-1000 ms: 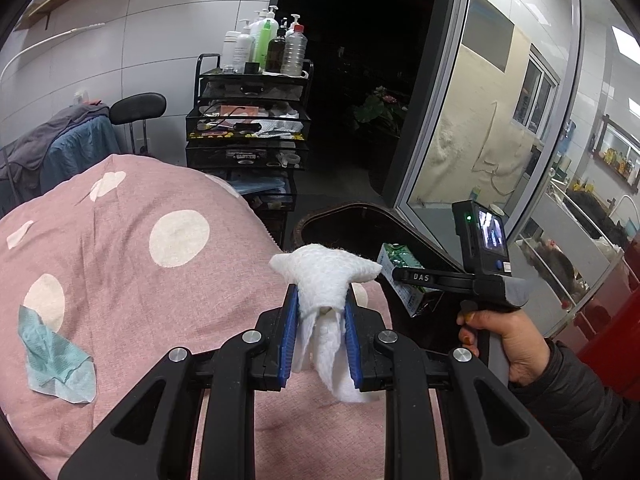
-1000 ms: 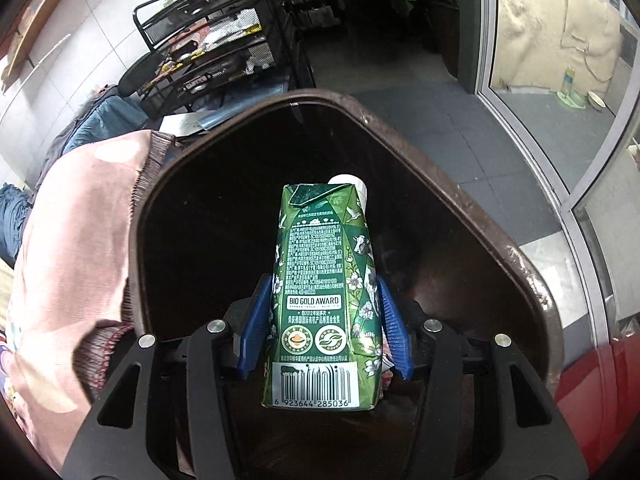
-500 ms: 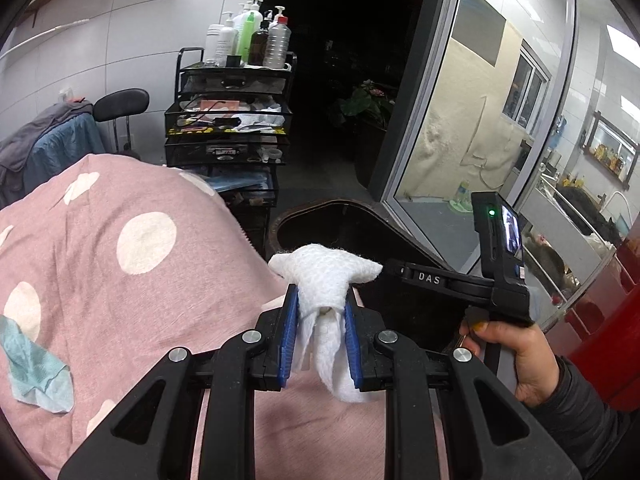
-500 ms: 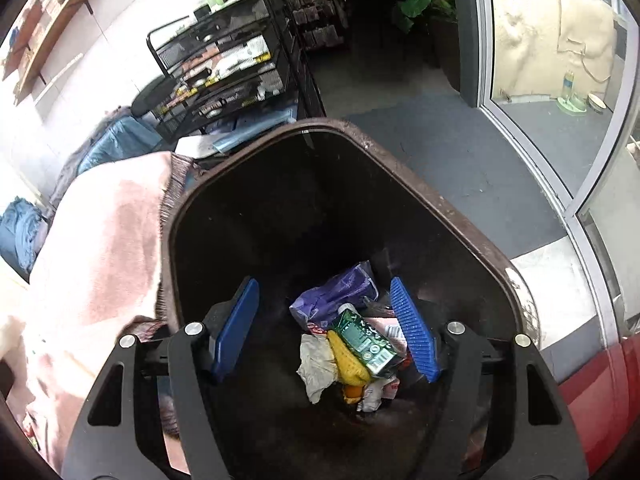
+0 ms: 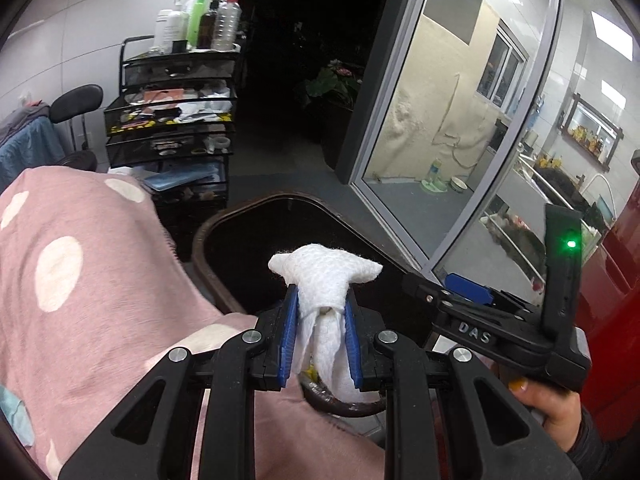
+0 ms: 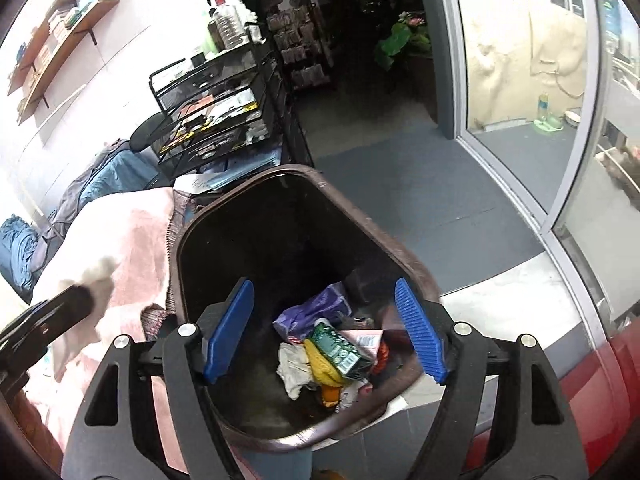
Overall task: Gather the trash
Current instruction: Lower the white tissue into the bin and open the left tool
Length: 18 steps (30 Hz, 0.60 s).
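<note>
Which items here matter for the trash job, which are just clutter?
Job:
- white tissue, clamped in left gripper
- brown trash bin
- green carton, in the bin
- right gripper, open over the bin

Clutter:
- bottles on black wire cart
- pink polka-dot blanket
- potted plant

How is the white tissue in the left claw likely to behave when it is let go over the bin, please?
The tissue looks soft and floppy: it bunches and droops between the left claw. It probably weighs little, so it may drift or cling rather than drop straight into the bin.

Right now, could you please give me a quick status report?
Left tool shut on white tissue near bin. Right tool open above bin, green carton inside. Nothing blocking.
</note>
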Each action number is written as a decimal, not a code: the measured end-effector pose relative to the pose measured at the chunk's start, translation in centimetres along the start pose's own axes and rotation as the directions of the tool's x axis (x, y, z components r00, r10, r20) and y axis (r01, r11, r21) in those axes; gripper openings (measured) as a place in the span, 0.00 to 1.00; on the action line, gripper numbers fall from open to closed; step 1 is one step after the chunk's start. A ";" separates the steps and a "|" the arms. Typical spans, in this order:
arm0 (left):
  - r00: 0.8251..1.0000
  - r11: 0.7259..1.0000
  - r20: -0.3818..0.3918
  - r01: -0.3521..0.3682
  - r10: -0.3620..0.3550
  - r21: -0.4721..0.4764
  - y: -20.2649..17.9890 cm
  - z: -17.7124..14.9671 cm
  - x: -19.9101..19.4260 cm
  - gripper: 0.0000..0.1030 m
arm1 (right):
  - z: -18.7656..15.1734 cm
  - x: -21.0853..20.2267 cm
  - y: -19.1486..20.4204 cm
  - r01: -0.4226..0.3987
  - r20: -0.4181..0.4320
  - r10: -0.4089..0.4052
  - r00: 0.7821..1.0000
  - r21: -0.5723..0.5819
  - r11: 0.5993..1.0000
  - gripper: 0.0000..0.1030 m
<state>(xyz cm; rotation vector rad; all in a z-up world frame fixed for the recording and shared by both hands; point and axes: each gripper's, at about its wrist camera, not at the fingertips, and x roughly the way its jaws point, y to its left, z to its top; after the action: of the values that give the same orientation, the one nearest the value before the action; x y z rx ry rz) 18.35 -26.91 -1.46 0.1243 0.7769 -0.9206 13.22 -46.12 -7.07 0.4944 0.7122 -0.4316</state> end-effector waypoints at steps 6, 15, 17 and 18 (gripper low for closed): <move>0.999 0.999 -0.049 0.015 -0.013 0.034 -1.8 0.3 2.3 0.21 | -0.5 -1.4 -2.2 0.028 0.020 -0.029 0.999 0.042 0.999 0.74; 0.992 0.998 -0.118 0.043 -0.037 0.047 -2.7 0.8 5.3 0.21 | -1.1 -2.7 -5.3 0.070 0.028 -0.073 0.997 0.104 0.992 0.76; 0.991 0.997 -0.126 0.045 -0.038 0.055 -2.9 1.0 5.8 0.21 | -1.3 -2.9 -5.6 0.079 0.026 -0.082 0.996 0.108 0.991 0.76; 0.991 0.997 -0.127 0.044 -0.037 0.056 -2.9 1.0 6.0 0.24 | -1.3 -2.9 -5.8 0.080 0.025 -0.084 0.996 0.110 0.991 0.76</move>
<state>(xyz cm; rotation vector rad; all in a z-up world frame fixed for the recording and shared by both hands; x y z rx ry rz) 18.83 -33.16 -4.01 0.2205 0.8725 -0.9811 7.48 -49.43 -7.48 0.5613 0.6851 -0.5558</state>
